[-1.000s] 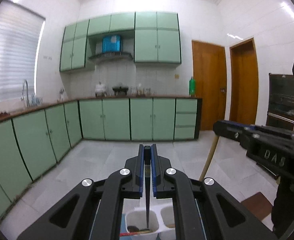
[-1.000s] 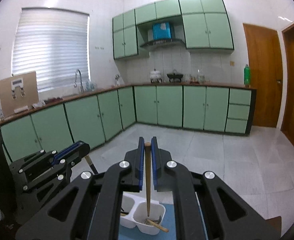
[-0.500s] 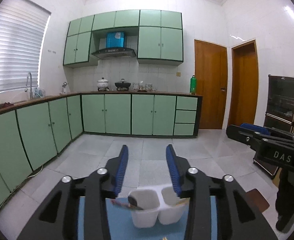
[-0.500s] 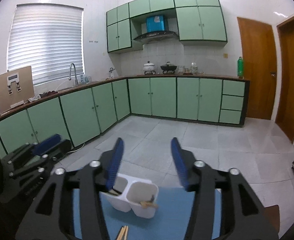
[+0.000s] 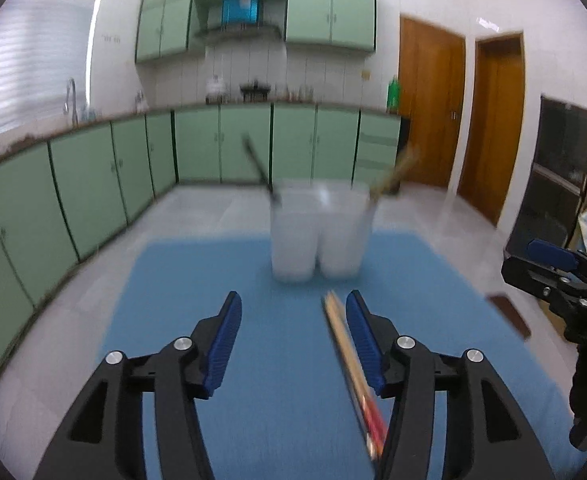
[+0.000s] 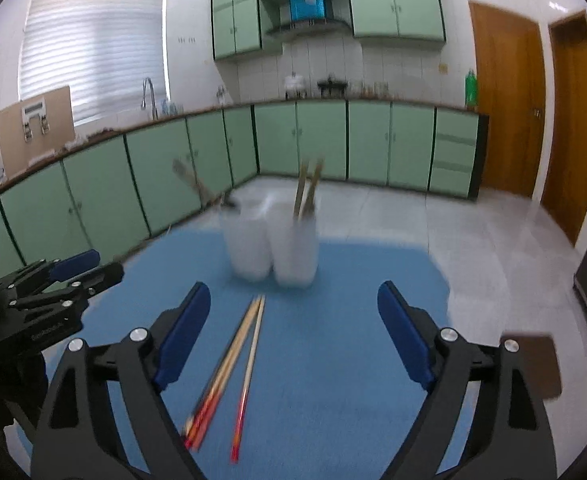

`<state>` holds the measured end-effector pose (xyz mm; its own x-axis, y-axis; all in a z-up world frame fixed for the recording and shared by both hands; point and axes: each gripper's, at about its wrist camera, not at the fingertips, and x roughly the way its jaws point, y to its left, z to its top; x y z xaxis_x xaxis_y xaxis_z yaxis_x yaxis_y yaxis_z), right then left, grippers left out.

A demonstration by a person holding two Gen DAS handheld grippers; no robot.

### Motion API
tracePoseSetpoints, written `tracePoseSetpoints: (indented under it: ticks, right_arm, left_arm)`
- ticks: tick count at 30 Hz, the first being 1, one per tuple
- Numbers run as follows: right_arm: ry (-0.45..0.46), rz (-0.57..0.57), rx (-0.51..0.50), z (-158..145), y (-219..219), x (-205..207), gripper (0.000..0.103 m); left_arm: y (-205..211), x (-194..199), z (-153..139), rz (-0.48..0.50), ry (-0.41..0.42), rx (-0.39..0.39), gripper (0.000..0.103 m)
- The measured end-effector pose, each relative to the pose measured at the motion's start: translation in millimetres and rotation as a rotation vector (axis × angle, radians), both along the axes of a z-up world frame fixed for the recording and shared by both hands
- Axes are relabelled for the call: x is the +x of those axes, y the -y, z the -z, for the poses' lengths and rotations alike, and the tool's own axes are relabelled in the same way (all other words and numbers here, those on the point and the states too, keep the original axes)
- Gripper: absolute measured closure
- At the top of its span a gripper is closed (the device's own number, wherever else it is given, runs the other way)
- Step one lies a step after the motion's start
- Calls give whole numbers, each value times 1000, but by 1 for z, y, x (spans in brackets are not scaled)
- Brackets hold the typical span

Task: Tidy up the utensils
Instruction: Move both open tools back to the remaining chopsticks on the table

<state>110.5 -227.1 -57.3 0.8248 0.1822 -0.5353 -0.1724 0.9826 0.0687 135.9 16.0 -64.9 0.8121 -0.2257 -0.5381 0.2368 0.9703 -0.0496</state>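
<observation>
A white two-compartment holder (image 5: 319, 232) (image 6: 271, 246) stands on a blue mat (image 5: 285, 360) (image 6: 333, 352). A dark utensil leans out of one cup, wooden chopsticks (image 6: 307, 190) out of the other. Loose chopsticks (image 6: 229, 372) (image 5: 351, 368) with red ends lie on the mat in front of it. My left gripper (image 5: 293, 346) hovers over the mat, jaws opening, nothing gripped; the chopsticks lie just inside its right finger. My right gripper (image 6: 293, 338) is wide and still opening, with the loose chopsticks below it, between its fingers. Both views are blurred.
Each gripper shows at the edge of the other's view: the right gripper (image 5: 565, 292), the left gripper (image 6: 49, 288). Beyond the mat's edge lie a tiled floor, green kitchen cabinets (image 6: 333, 140) and wooden doors (image 5: 429, 100). A dark cabinet (image 5: 561, 168) stands at the right.
Both grippers were shut on a utensil over the holder; they let go, opened, pulled back and dropped toward the mat. The utensils now stand in the cups.
</observation>
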Motion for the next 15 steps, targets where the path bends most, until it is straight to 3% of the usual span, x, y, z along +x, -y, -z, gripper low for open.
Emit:
tracePoseSetpoints:
  ticks: [6,15]
  right_arm:
    - [-133,2,-9,55,-16,-25,20]
    - [-225,-11,-15,92,-28,-36,27]
  left_arm:
    - [3,-19,54,9,-140,47,49]
    - [17,-30,84,19,-229,86,47]
